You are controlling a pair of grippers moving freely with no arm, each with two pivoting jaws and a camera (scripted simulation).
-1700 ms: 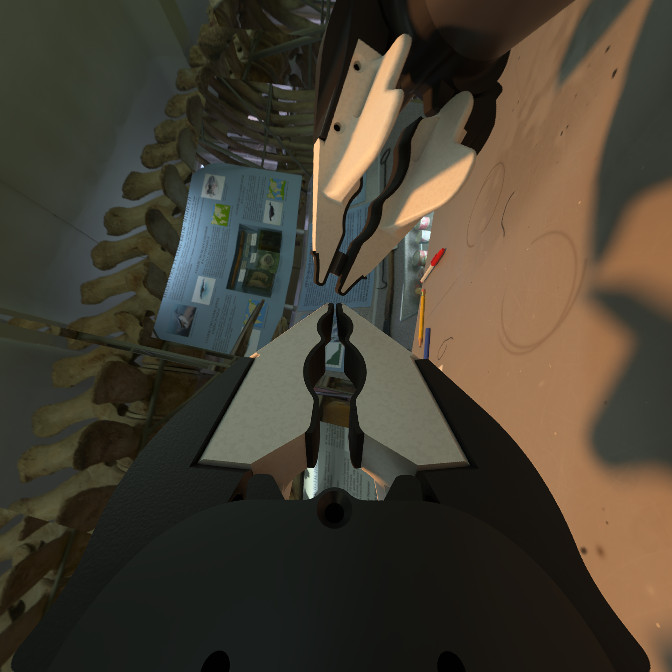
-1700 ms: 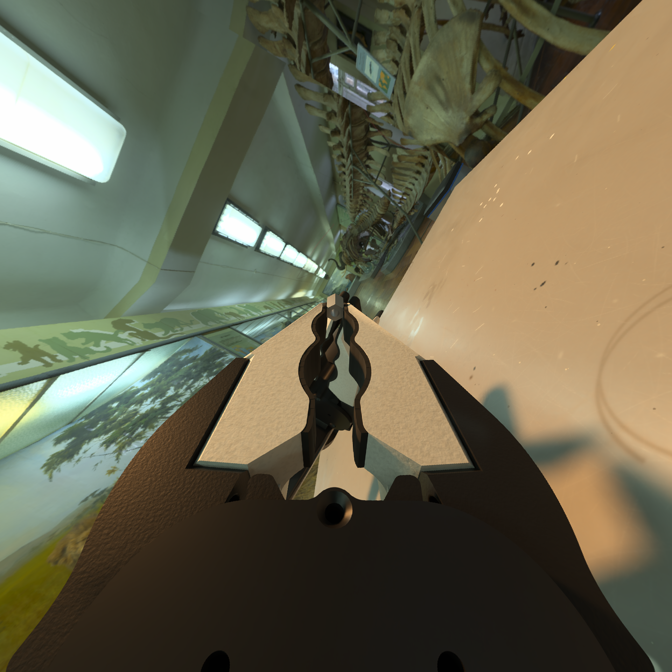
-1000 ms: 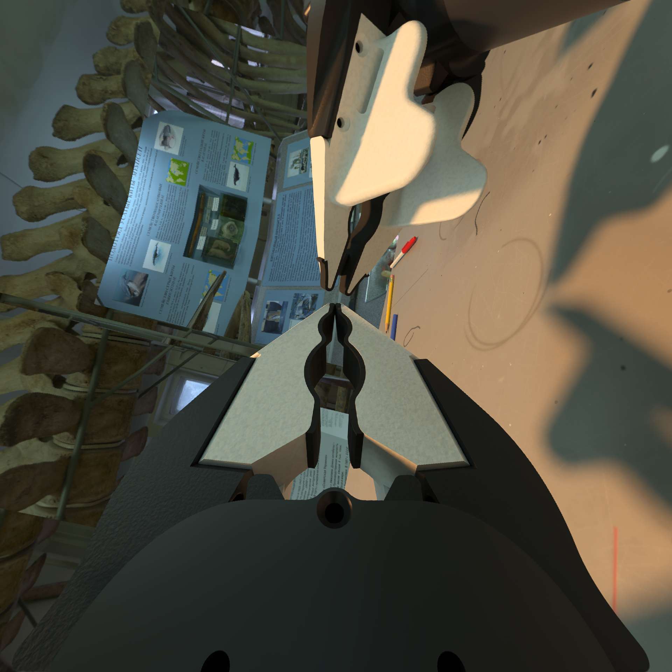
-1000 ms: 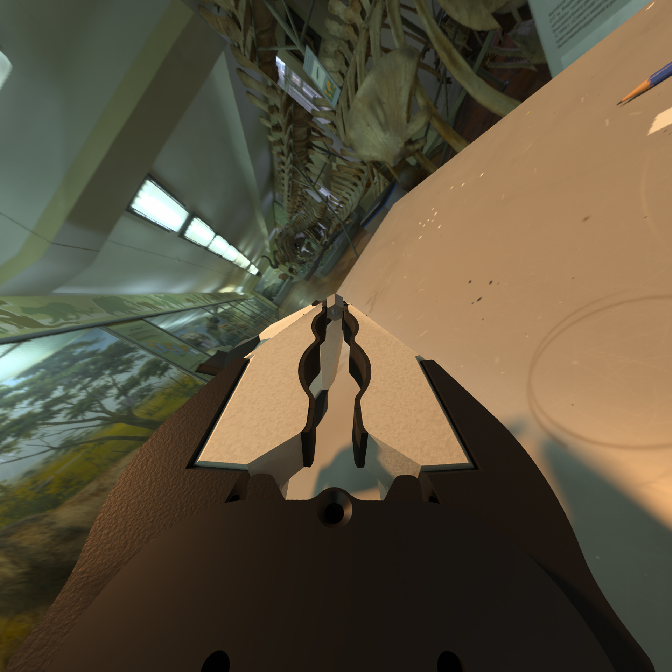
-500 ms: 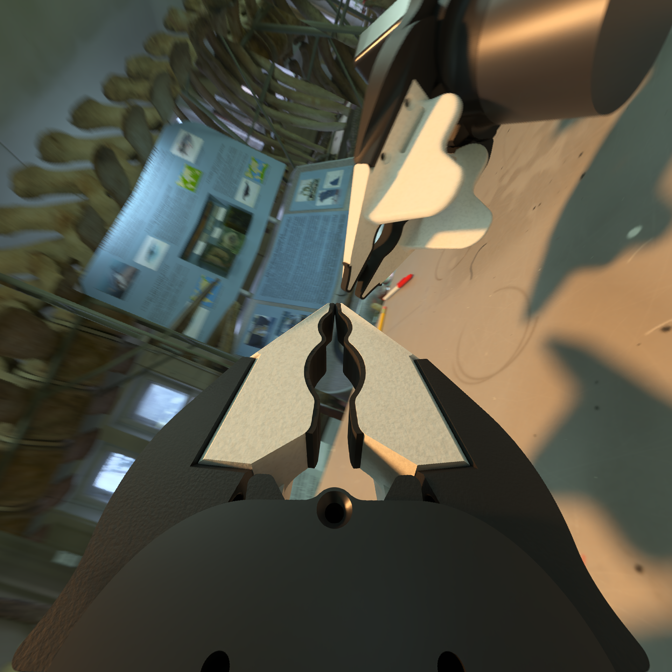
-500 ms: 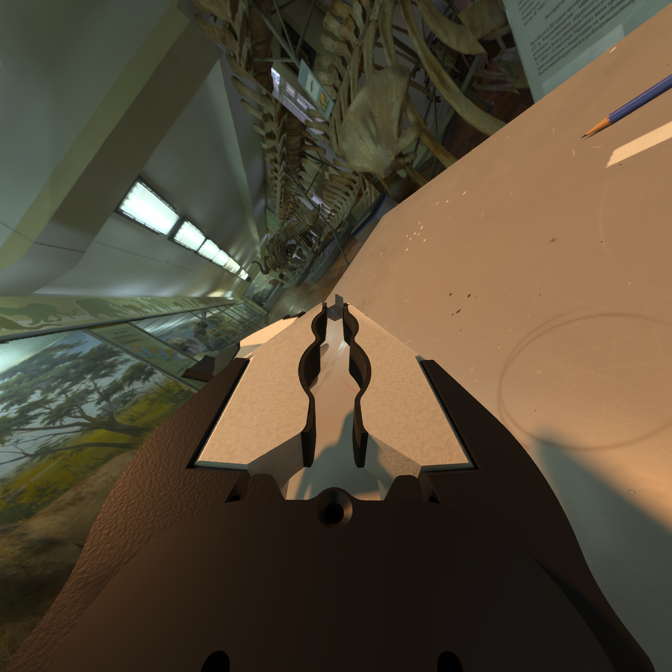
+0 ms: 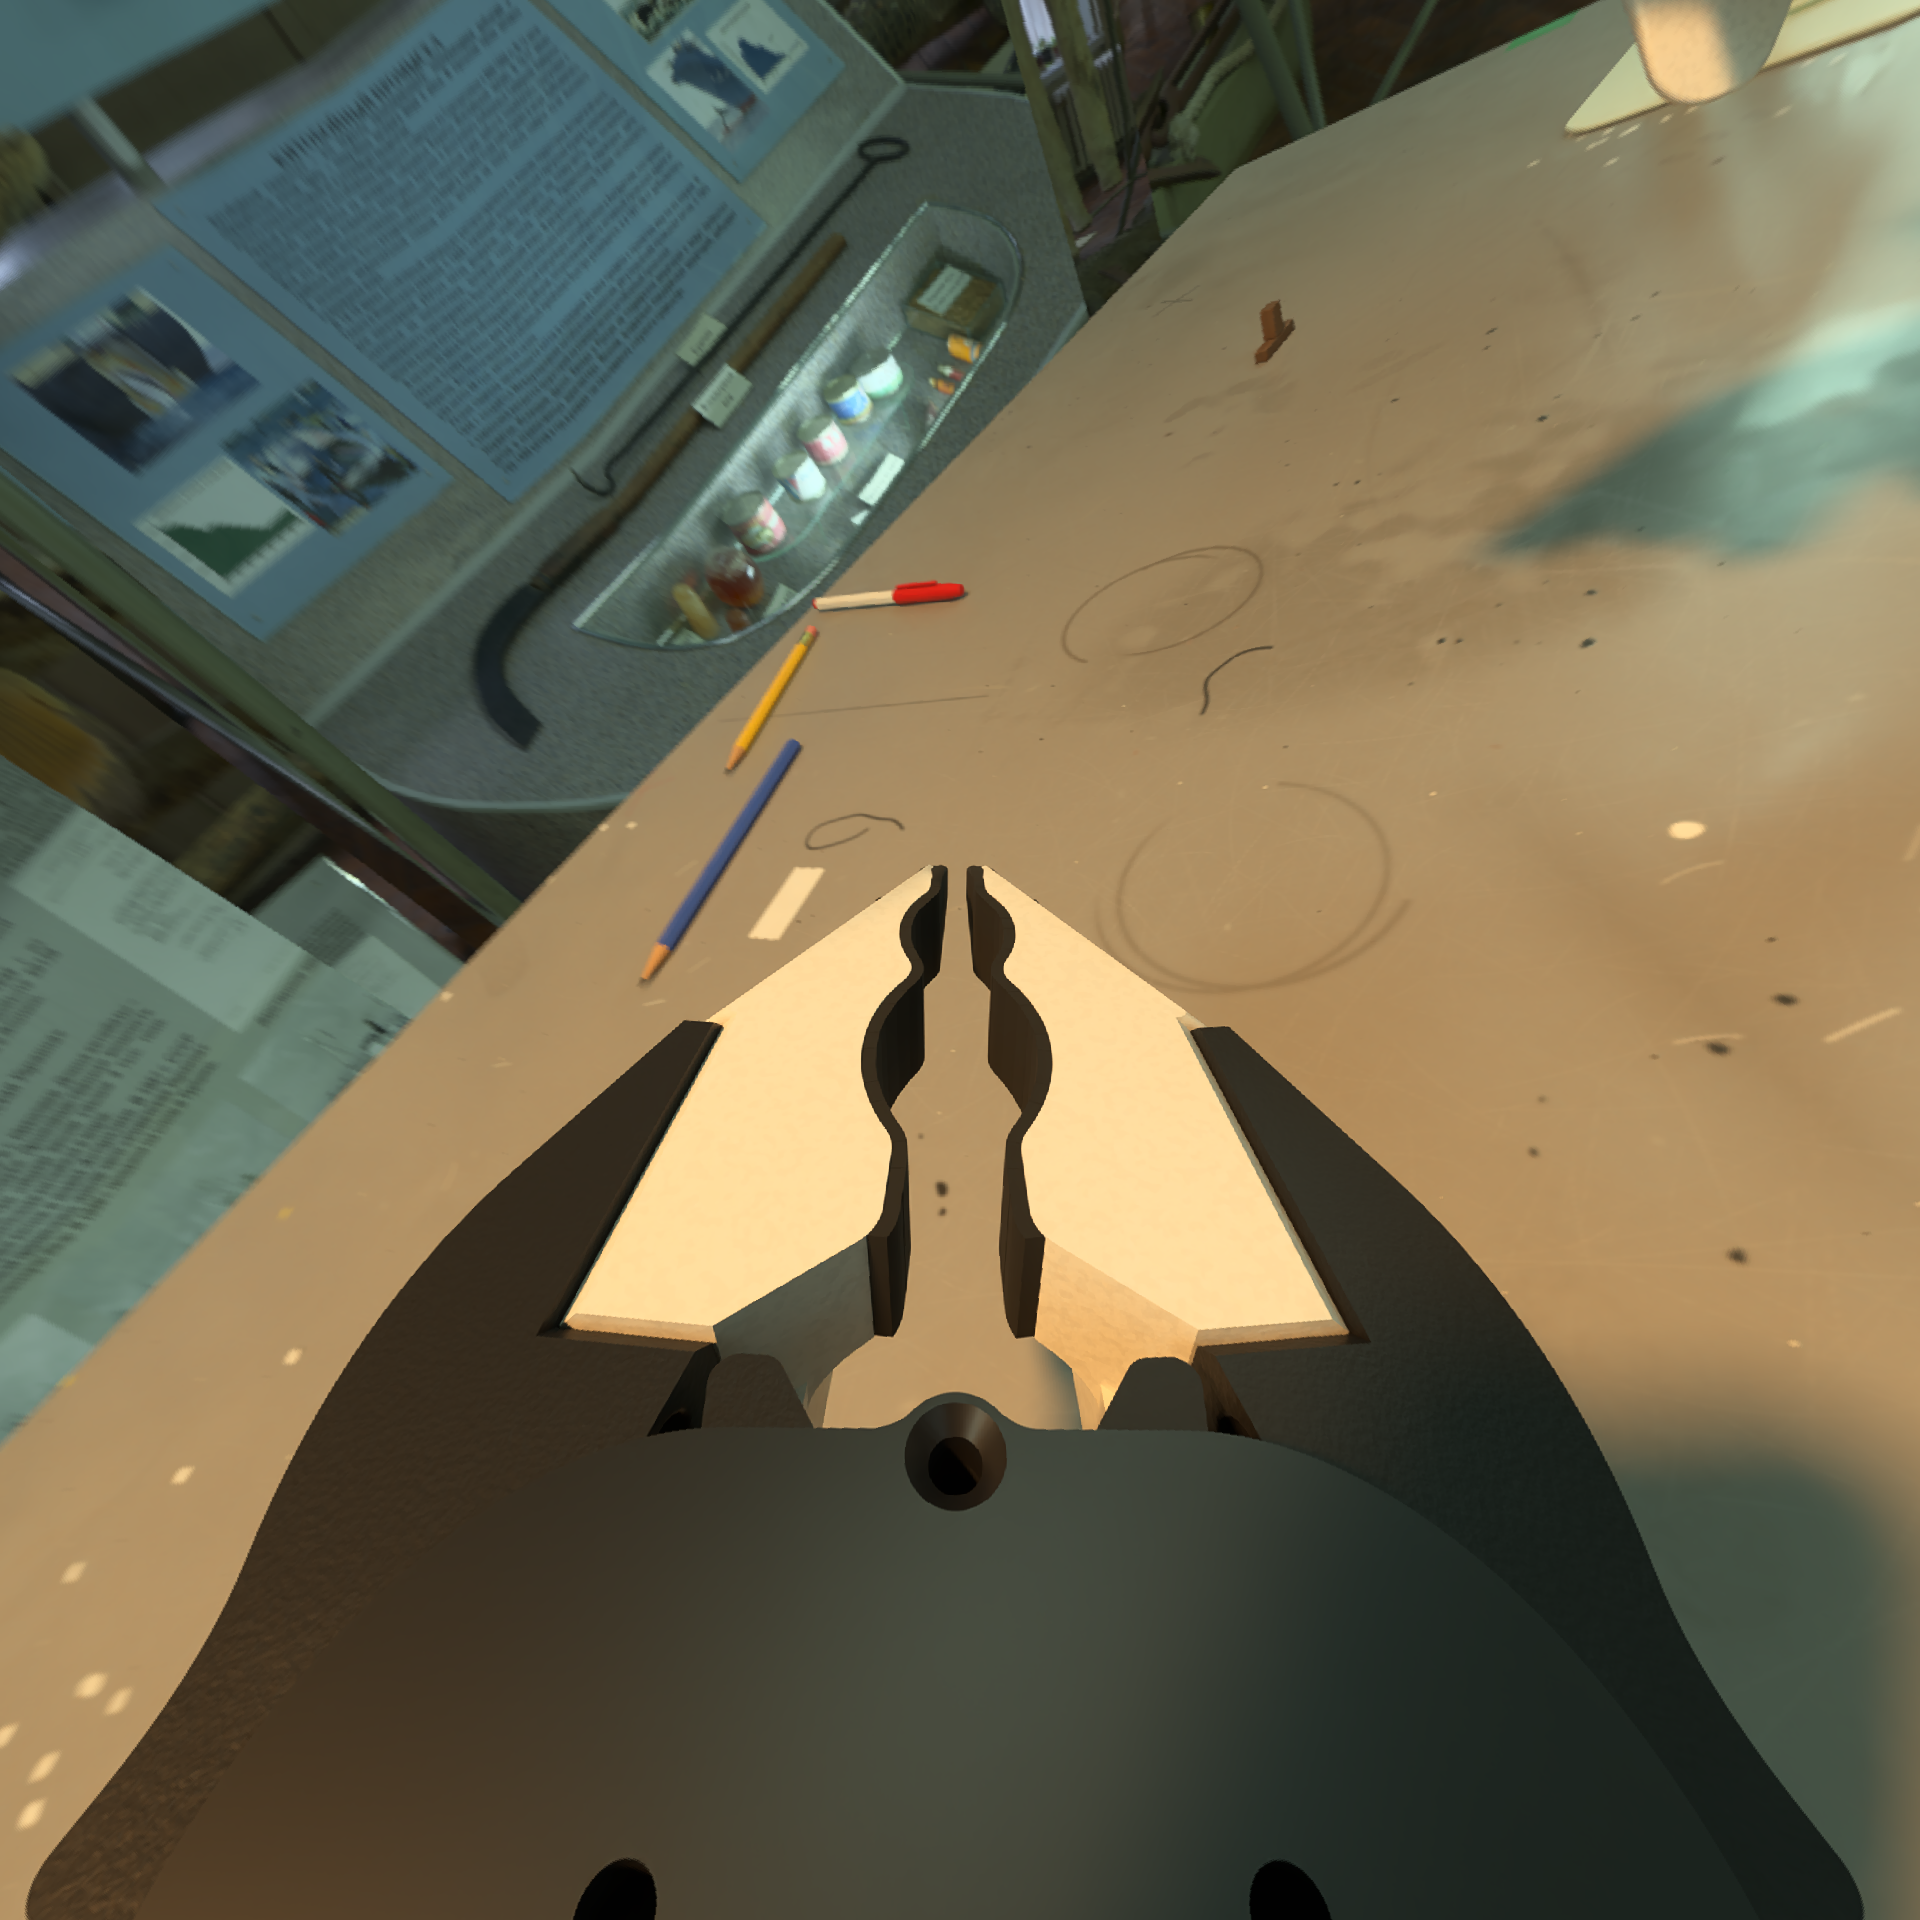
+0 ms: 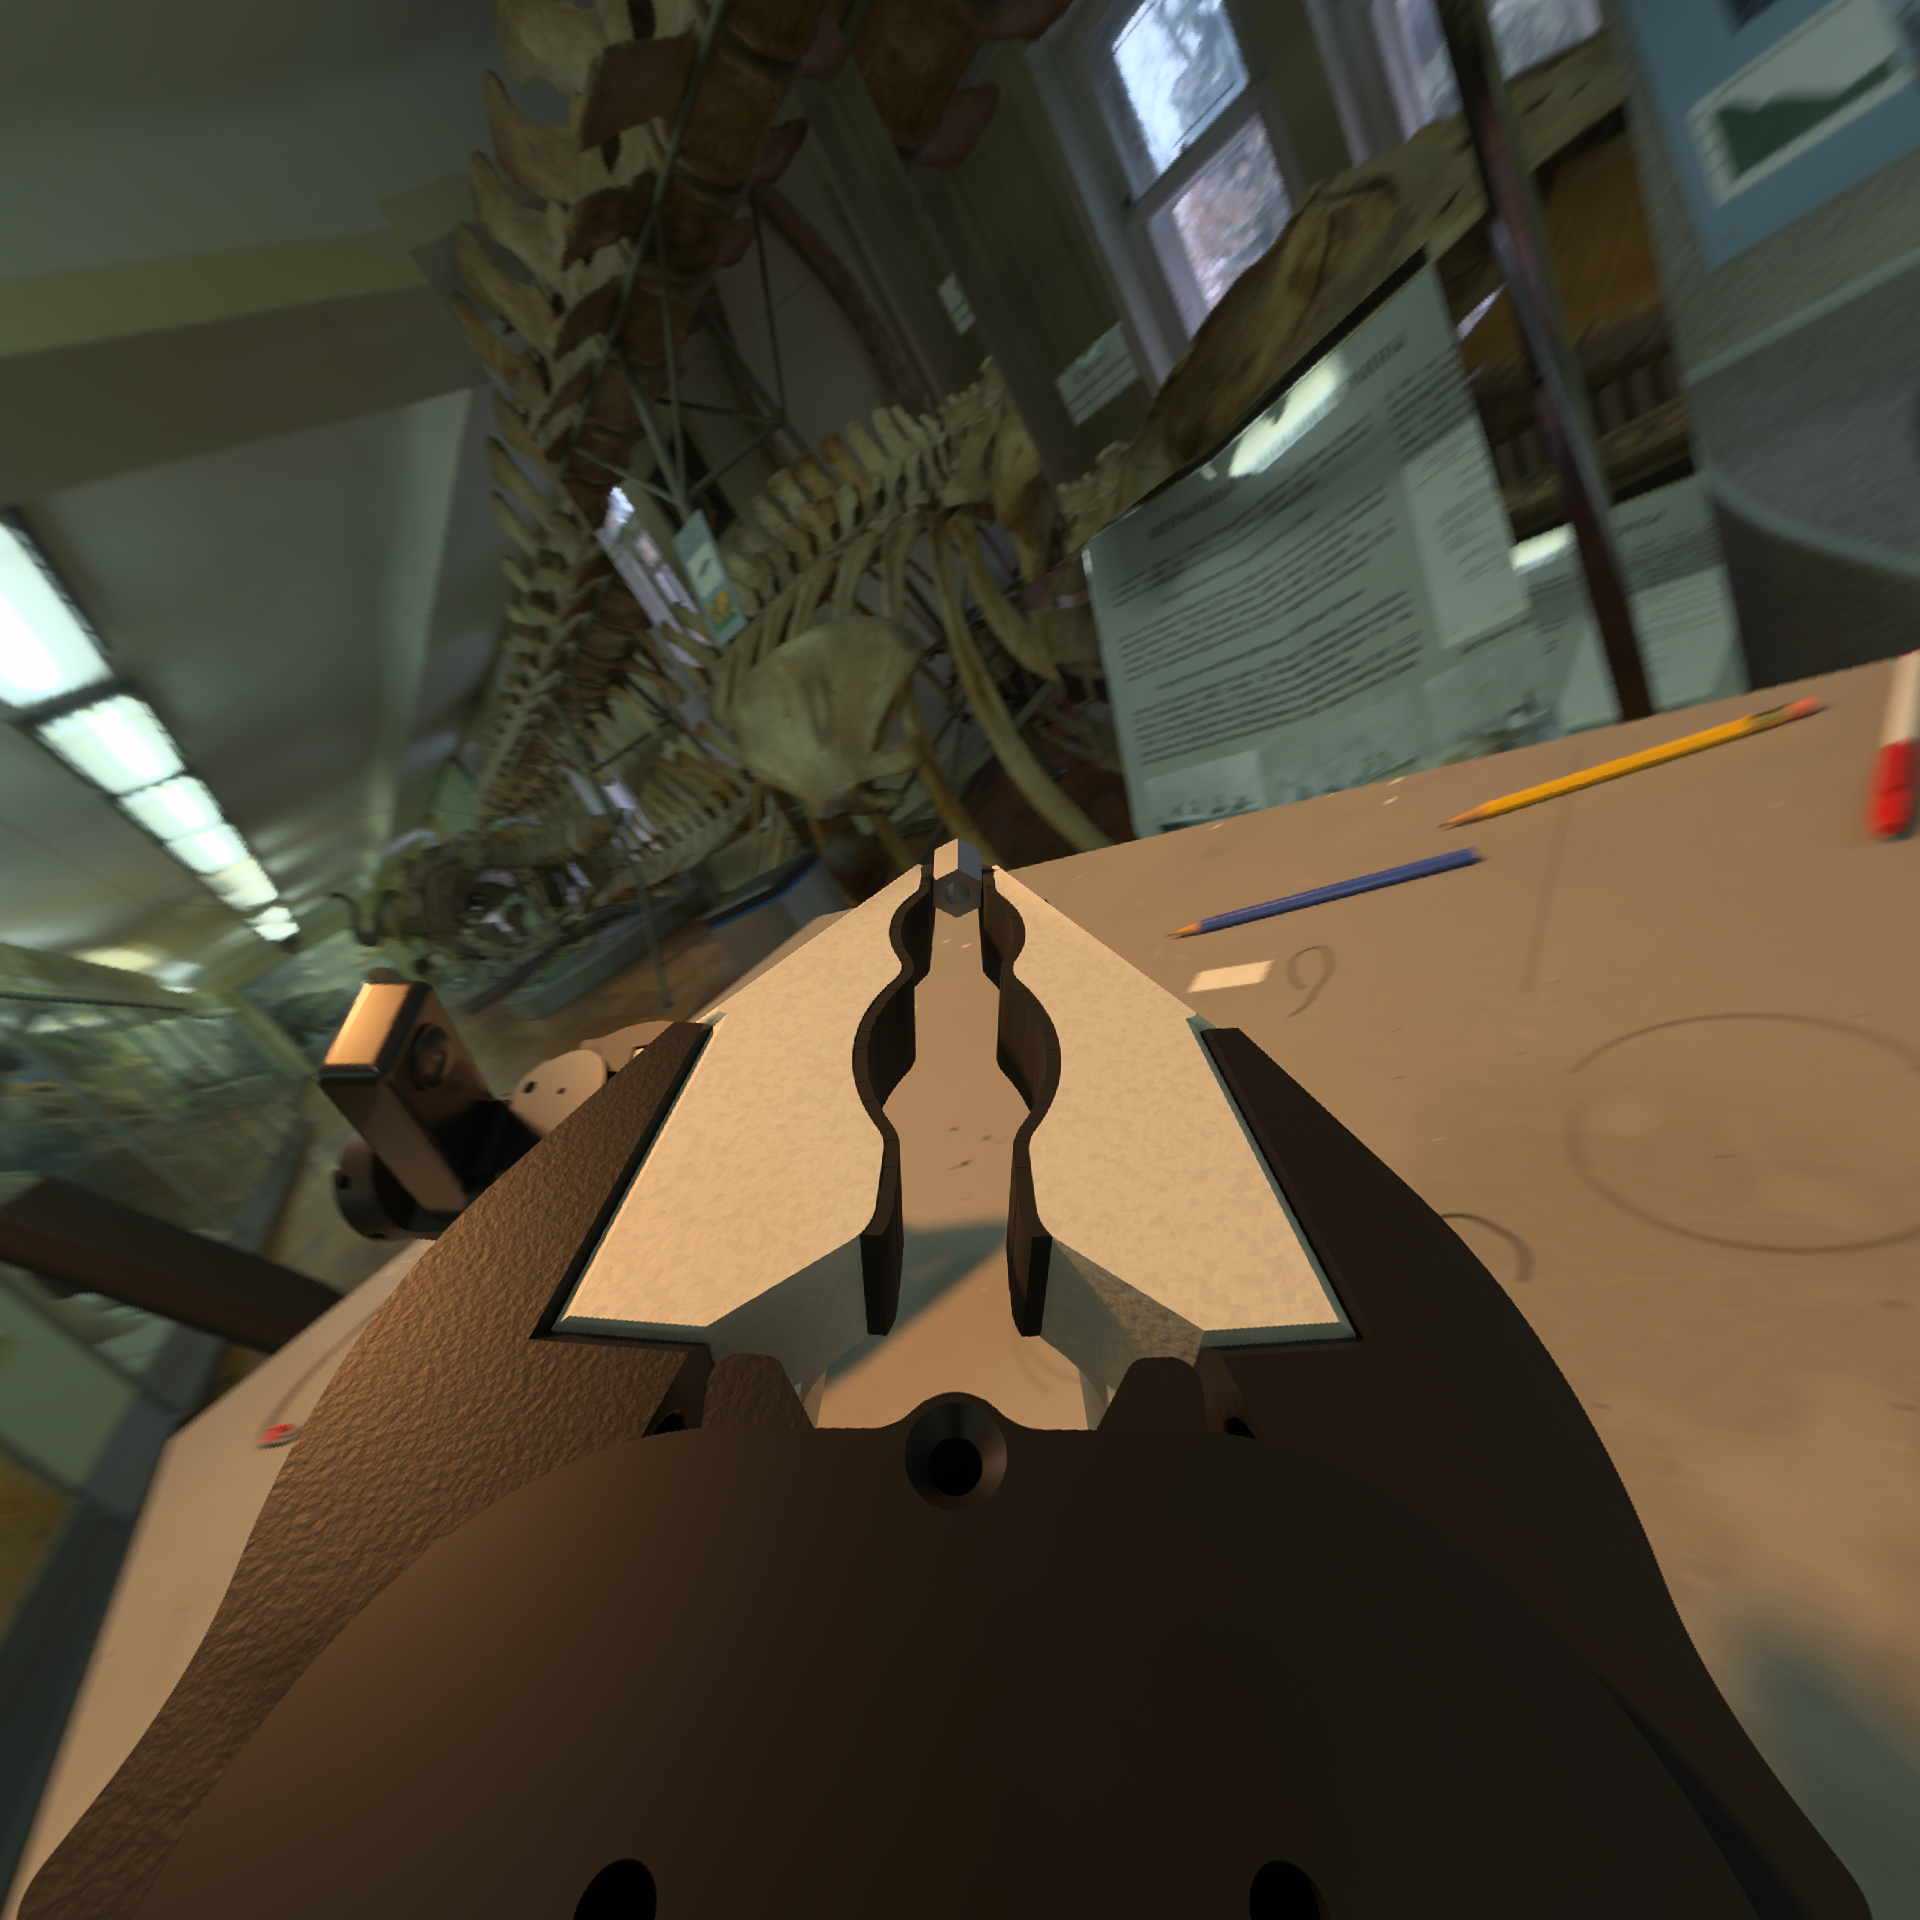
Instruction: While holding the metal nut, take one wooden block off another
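My right gripper (image 8: 957, 883) is shut on a small metal hex nut (image 8: 956, 894) pinched at its fingertips, held above the tan table (image 8: 1351, 1299). My left gripper (image 7: 956, 878) is shut with nothing between its fingers and hovers over the table (image 7: 1455, 1039). Two small brown wooden blocks (image 7: 1274, 332), one on the other, stand far ahead of it towards the table's back. A pale part of the right gripper (image 7: 1694, 42) shows at the top right of the left wrist view. The left gripper's body (image 8: 416, 1101) shows at the left of the right wrist view.
A red marker (image 7: 894, 595), a yellow pencil (image 7: 771, 698), a blue pencil (image 7: 724, 857) and a white strip (image 7: 787, 902) lie near the table's left edge. They also show in the right wrist view: blue pencil (image 8: 1330, 906), yellow pencil (image 8: 1631, 762), marker (image 8: 1896, 779).
Both grippers have swung round and levelled. The right gripper, close in front of the left one before, is now off at the top right. The nut stays held.
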